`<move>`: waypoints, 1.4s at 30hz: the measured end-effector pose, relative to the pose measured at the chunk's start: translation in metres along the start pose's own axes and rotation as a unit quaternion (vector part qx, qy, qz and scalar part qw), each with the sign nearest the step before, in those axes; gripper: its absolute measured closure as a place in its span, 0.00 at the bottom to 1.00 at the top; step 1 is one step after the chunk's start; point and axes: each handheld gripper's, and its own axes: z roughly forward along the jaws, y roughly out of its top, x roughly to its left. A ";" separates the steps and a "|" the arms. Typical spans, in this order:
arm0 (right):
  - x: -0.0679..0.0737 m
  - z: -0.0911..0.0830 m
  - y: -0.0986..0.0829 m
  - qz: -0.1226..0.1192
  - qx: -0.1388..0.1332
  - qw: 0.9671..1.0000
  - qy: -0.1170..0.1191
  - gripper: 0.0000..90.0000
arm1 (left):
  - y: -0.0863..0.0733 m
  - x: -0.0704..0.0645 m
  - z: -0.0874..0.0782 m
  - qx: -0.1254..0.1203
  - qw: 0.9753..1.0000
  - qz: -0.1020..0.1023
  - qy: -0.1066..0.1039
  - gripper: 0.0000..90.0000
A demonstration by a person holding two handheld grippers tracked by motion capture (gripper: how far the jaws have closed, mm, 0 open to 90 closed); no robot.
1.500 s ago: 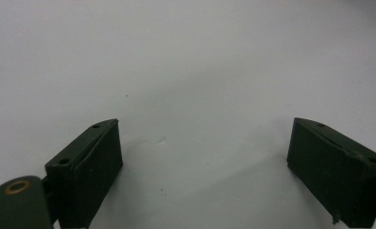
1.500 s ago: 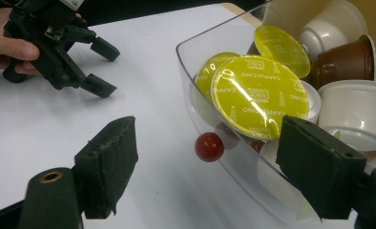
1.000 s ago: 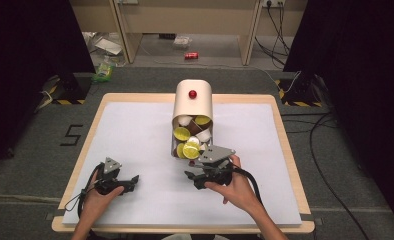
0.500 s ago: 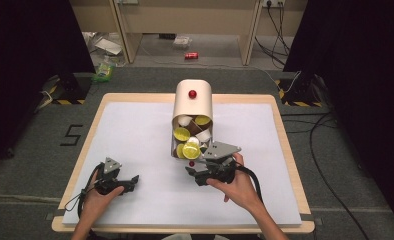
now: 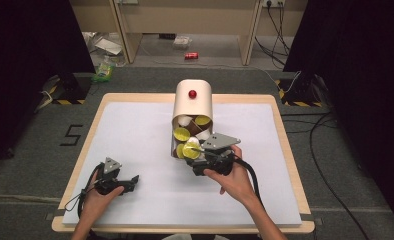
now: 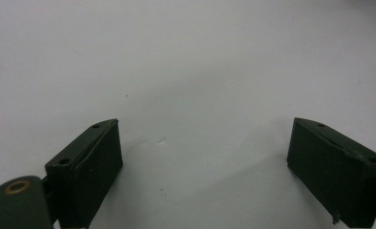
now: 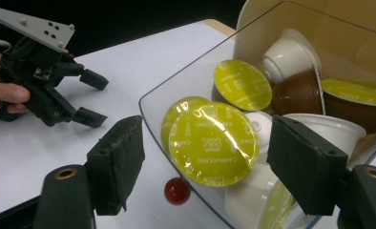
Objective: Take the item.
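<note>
A wooden-rimmed table (image 5: 281,131) carries a white sheet (image 5: 135,135) over nearly all of its top and stands on dark grey carpet (image 5: 335,150) with black curtains to either side; on the floor at nine o'clock from the table a dark "5" mark (image 5: 71,135) is laid down, yellow-and-black striped tape (image 5: 60,101) sits at the ten and two o'clock corners, and toward twelve o'clock lie a red can (image 5: 191,55), some litter and the legs of pale wooden furniture. At the table's centre a cream capsule dispenser (image 5: 193,102) with a red knob (image 5: 192,93) lies with its clear open mouth toward six o'clock, full of coffee capsules (image 7: 214,143); the yellow foil lids read "CAPPUCCINO", the smaller print being too fine to make out, and others are white or brown cups. The right gripper (image 5: 201,159), in the right hand (image 5: 235,179), is at the dispenser's mouth at the five o'clock side, its jaws spread wide on either side of the foremost yellow-lidded capsule, not closed on it. The left gripper (image 5: 130,181), in the left hand (image 5: 96,197), rests on the sheet at seven o'clock, well apart from the dispenser, jaws wide with only bare paper between them.
</note>
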 end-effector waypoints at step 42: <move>-0.005 0.033 -0.002 0.027 0.023 0.999 -0.010 0.42 | 0.000 0.000 0.000 0.000 1.000 0.000 0.000 0.12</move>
